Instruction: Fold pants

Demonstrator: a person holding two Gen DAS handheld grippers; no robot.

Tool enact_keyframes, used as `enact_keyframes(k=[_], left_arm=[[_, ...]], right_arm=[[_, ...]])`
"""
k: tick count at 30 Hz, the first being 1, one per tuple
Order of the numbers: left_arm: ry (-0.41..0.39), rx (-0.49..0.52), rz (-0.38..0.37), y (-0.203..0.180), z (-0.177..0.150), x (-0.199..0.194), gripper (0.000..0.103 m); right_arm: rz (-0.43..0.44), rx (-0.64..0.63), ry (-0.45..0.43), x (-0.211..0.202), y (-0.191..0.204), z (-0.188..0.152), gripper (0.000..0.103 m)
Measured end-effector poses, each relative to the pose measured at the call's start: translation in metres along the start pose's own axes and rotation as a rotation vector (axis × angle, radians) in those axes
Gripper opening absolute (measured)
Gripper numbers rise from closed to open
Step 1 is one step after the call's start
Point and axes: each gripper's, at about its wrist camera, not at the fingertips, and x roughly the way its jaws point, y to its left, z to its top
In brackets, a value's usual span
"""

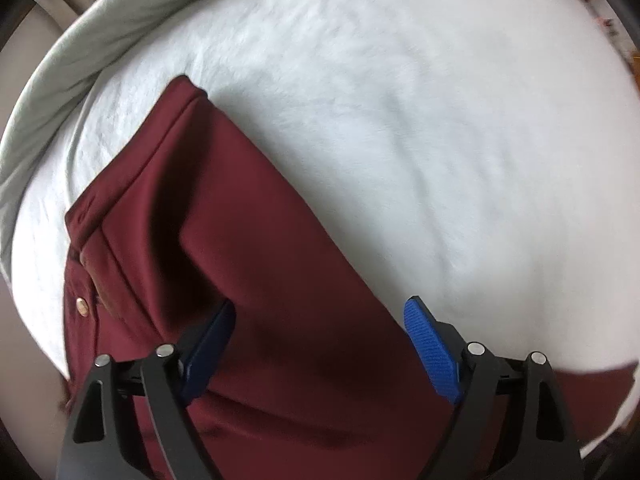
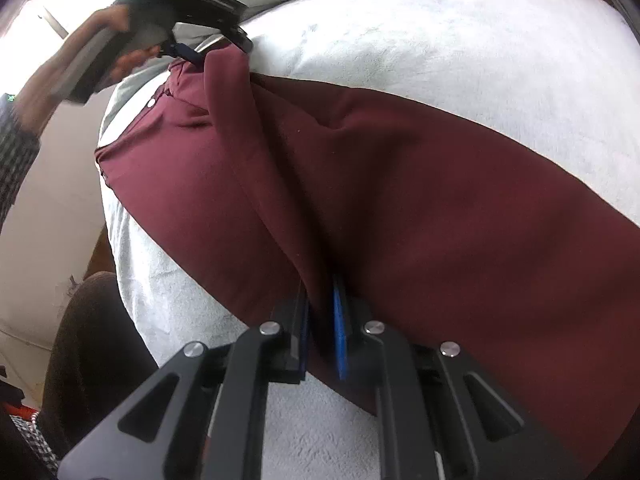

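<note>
Dark red pants (image 1: 248,248) lie on a white fleece blanket (image 1: 420,100), waistband with a brass button (image 1: 82,303) at the left. My left gripper (image 1: 320,320) is open, its blue pads (image 1: 430,346) spread over the cloth near the waist. In the right wrist view the pants (image 2: 400,184) stretch across the blanket (image 2: 440,32). My right gripper (image 2: 322,320) is shut on a raised fold of the pants. The left gripper (image 2: 208,56) shows at the far waist end there, held by a hand.
A pale green sheet edge (image 1: 52,92) rims the blanket at the left. A dark trouser leg of the person (image 2: 92,352) stands beside the bed at the lower left. A beige floor (image 2: 52,216) lies beyond the bed edge.
</note>
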Motion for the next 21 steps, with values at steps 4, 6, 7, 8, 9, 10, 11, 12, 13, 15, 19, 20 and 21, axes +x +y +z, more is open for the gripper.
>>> enact_keyframes(k=[4,6,7,8,9,10,11,12,13,15,19,20,21], left_arm=[[0.114,-0.031,0.06,-0.003,0.029,0.023,0.086],[0.149,-0.041,0.059,-0.004,0.038,0.03,0.086],[0.177,-0.052,0.06,-0.004,0.044,0.036,0.086],[0.196,-0.058,0.064,-0.003,0.048,0.041,0.086],[0.223,-0.067,0.062,-0.002,0.052,0.046,0.087],[0.259,-0.077,0.06,-0.001,0.056,0.052,0.087],[0.288,-0.088,0.06,0.0,0.06,0.058,0.089],[0.303,-0.1,0.059,0.002,0.063,0.061,0.089],[0.317,-0.118,0.055,0.004,0.065,0.063,0.088],[0.312,-0.141,0.053,0.008,0.065,0.06,0.075],[0.257,-0.157,0.056,0.018,0.059,0.042,0.034],[0.239,-0.165,0.044,0.023,0.055,0.037,0.027],[0.211,-0.177,0.021,0.027,0.052,0.03,0.023]], right_arm=[[0.028,0.024,-0.007,-0.004,-0.006,-0.001,0.01],[0.037,0.029,-0.01,-0.005,-0.006,-0.001,0.01],[0.04,0.031,-0.011,-0.006,-0.006,0.0,0.01],[0.044,0.035,-0.011,-0.007,-0.007,0.0,0.01],[0.047,0.038,-0.012,-0.008,-0.008,0.0,0.01],[0.051,0.041,-0.013,-0.008,-0.008,0.0,0.01],[0.054,0.044,-0.014,-0.008,-0.009,0.0,0.01],[0.057,0.047,-0.014,-0.008,-0.009,0.0,0.01],[0.059,0.05,-0.014,-0.007,-0.008,0.0,0.01],[0.066,0.058,-0.015,-0.006,-0.008,0.0,0.01],[0.077,0.073,-0.018,-0.008,-0.011,0.0,0.01],[0.081,0.08,-0.02,-0.009,-0.011,0.0,0.01],[0.084,0.083,-0.022,-0.01,-0.011,0.0,0.01]])
